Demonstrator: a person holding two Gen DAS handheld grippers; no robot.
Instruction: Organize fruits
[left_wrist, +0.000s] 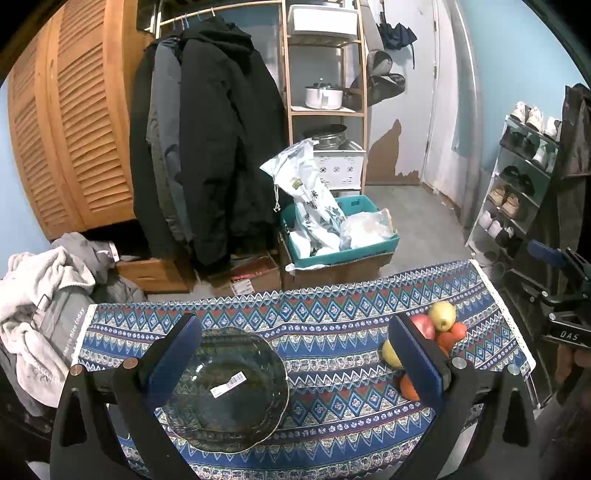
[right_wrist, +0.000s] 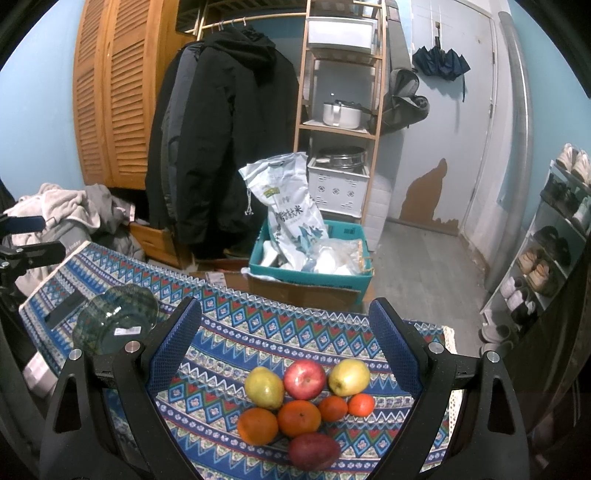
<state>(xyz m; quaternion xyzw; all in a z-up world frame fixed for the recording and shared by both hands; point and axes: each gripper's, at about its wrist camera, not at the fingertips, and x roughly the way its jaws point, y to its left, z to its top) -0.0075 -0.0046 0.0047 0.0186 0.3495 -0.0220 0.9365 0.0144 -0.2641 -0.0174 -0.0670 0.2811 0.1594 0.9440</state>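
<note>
left hand-held gripper (left_wrist: 295, 363) wide over glass bowl (left_wrist: 225, 391) | right hand-held gripper (right_wrist: 286, 354) wide, nothing held | risk: piled fruits (right_wrist: 301, 402) may be nudged and rolled off table (right_wrist: 229, 343)

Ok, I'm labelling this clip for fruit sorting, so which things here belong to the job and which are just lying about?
Job:
glass bowl, no fruit in it
red apple
two yellow pears
four oranges
reddish fruit nearest the camera
both grippers, open over the tablecloth

Lying about:
coats
rice bag
teal crate
shoe rack
</note>
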